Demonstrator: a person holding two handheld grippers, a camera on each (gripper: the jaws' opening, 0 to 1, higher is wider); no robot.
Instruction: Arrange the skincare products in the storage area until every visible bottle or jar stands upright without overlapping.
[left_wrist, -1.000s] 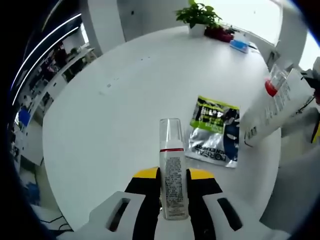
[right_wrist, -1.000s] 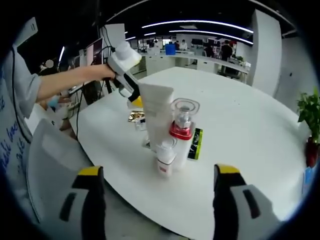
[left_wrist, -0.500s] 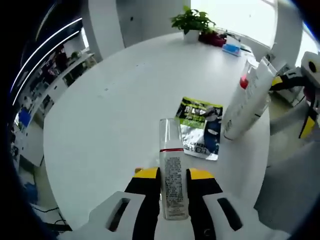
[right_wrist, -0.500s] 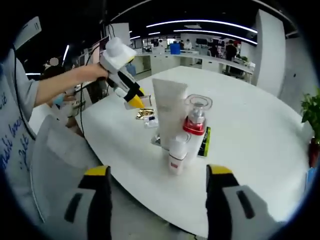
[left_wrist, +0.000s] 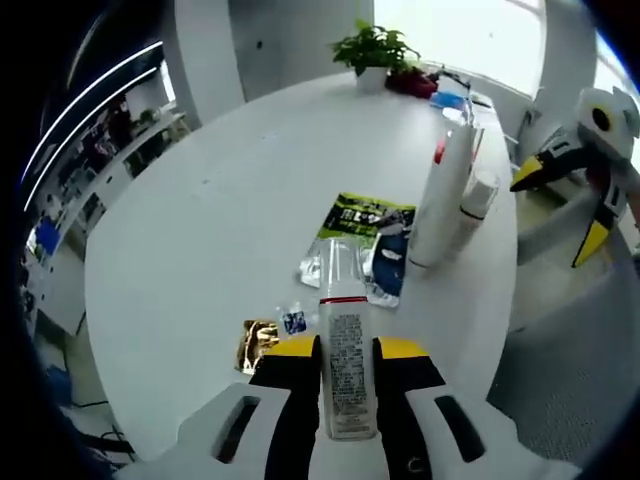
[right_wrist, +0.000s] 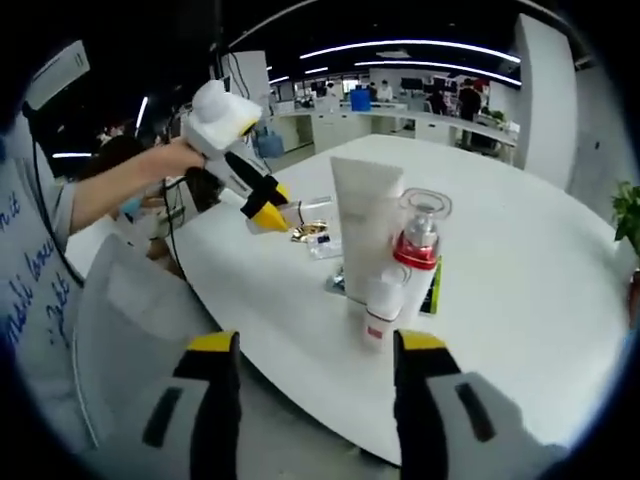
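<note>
The left gripper view looks down over the bench (left_wrist: 200, 200) from above; the right gripper view faces it from the edge. Both share the white tube (left_wrist: 440, 200) (right_wrist: 358, 235) beyond the jaws.

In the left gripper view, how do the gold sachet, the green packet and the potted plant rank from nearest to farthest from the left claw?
1. Gold sachet: just left of the left claw.
2. Green packet: mid-table, ahead.
3. Potted plant: far edge of the table.

White squeeze tube (right_wrist: 365, 238) stands upright on round white table (right_wrist: 520, 260). Red-collared clear-capped pump bottle (right_wrist: 417, 250) and small white bottle (right_wrist: 381, 309) stand touching it. Slim clear-capped bottle (left_wrist: 343, 345) held above table edge.
</note>
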